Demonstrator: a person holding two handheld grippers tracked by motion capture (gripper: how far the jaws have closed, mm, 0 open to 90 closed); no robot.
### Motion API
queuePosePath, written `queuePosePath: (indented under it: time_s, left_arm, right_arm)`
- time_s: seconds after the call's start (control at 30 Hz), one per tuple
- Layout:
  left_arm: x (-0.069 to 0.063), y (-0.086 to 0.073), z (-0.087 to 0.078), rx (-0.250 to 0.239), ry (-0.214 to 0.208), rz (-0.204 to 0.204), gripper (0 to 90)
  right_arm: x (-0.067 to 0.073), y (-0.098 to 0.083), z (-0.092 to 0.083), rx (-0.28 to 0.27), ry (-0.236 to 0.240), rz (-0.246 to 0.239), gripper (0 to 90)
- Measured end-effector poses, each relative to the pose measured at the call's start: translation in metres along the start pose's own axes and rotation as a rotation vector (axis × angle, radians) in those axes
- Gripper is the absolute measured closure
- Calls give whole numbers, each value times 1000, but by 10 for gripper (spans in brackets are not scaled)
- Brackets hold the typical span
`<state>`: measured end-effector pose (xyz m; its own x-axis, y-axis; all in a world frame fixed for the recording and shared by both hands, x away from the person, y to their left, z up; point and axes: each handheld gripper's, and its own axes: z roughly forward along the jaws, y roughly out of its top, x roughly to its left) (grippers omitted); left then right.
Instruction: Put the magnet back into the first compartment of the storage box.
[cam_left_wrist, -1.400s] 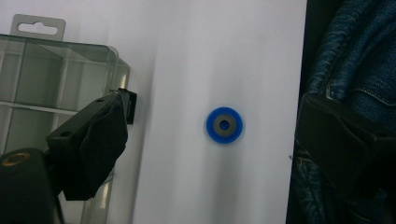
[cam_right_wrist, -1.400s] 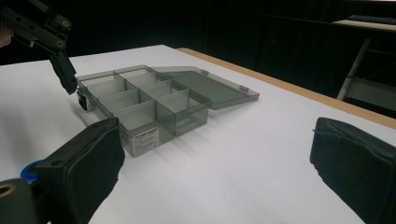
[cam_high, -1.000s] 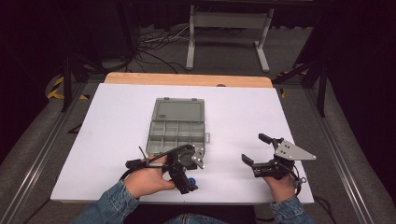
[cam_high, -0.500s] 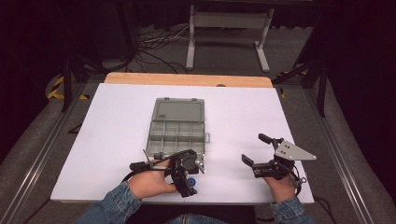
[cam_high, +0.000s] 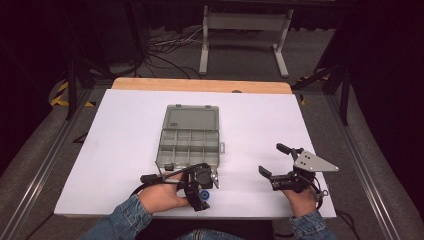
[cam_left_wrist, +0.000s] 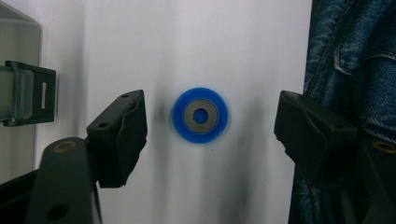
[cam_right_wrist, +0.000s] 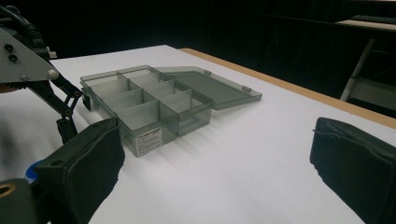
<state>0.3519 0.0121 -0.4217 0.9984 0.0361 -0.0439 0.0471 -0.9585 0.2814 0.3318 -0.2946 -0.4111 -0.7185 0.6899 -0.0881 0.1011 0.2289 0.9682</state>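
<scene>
Though half hidden under the left gripper (cam_high: 200, 192) at lower centre of the high view, a blue ring (cam_left_wrist: 201, 116) lies on the white table (cam_high: 125, 130) between spread jaws, ungrasped. Above sits the open organizer box (cam_high: 190, 137). At lower right, the right gripper (cam_high: 275, 162) gapes empty.

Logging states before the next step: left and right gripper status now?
Left gripper: open, jaws either side of the blue ring, not touching it.
Right gripper: open, holding nothing.
</scene>
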Motion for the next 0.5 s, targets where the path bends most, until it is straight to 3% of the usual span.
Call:
queuePosePath:
  time_s: [0.5]
  left_arm:
    - [0,0,3,22,26,16,533]
  right_arm:
    - [0,0,-1,-6,10,1,35]
